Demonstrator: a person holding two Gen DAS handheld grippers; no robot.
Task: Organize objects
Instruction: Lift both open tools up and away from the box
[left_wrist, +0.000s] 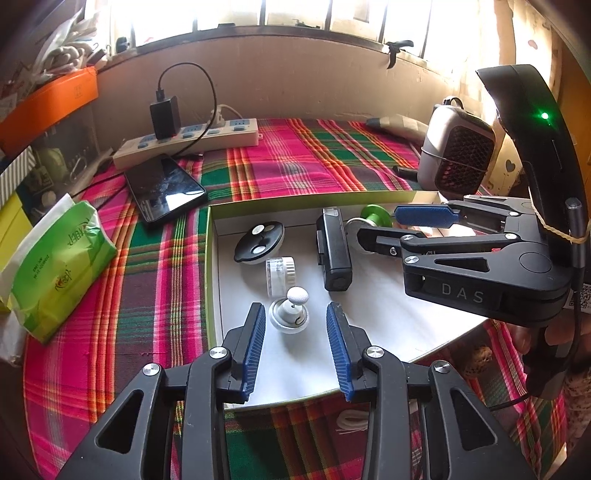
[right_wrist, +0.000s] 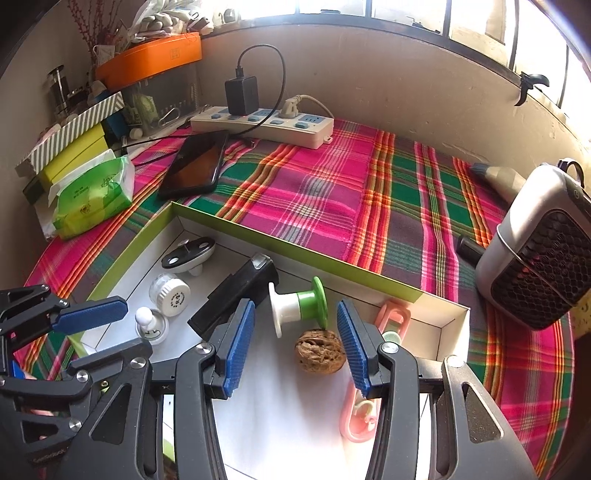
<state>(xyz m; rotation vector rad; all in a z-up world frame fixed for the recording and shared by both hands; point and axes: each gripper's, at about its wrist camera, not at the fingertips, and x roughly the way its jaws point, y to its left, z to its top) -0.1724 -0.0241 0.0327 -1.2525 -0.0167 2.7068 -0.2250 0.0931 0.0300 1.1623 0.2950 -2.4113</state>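
Both claws hang over the shallow box (right_wrist: 295, 246) on the plaid cloth (right_wrist: 332, 184). Left gripper (left_wrist: 295, 321) is open, w/ a small white knob (left_wrist: 289, 314) just ahead, untouched. Right gripper (right_wrist: 295, 325) is open too, walnut (right_wrist: 320, 350) loose btwn its pads, green spool (right_wrist: 299, 306) just beyond.

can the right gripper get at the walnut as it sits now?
Probably yes. The walnut lies on the bare floor of the box, between the open fingers of the right gripper, with gaps on both sides. The green spool sits just behind it but not in the closing path.
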